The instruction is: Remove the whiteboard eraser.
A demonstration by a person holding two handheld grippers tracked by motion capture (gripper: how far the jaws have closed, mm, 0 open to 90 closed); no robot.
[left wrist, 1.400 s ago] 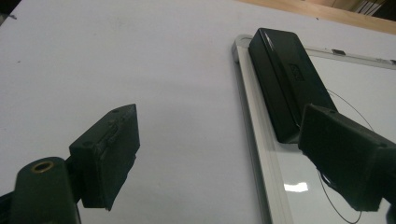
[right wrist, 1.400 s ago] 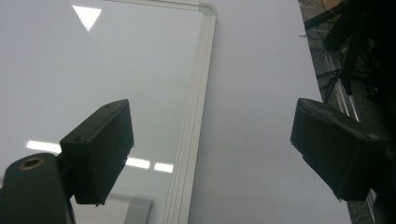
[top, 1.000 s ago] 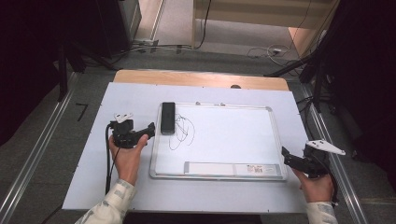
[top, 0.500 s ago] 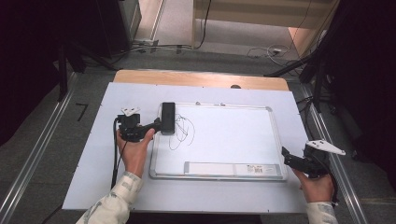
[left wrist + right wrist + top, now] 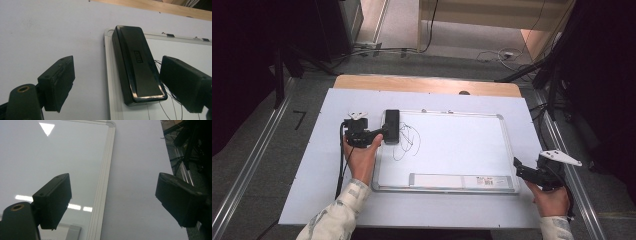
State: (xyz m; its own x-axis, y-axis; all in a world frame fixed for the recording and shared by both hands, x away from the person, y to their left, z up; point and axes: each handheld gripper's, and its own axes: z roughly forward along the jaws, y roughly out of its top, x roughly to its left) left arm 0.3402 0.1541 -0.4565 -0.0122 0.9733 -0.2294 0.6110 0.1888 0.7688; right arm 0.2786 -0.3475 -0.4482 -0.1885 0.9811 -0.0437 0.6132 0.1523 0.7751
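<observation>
Black eraser lies at the whiteboard's far-left corner; we cannot read its embossed logo. Left gripper straddles it, released. Right gripper likewise gapes, empty.

Small raised mark on the top of the black rectangular plastic eraser: too blurred to read in the left gripper view. Black scribbled marker lines partly hidden behind the right-hand jaw there and cut off at the bottom edge. White metal-framed whiteboard cut off at top, left and bottom in the right gripper view. Printed label on the pale grey tray strip along the whiteboard's near side: too small to read from the high view.
</observation>
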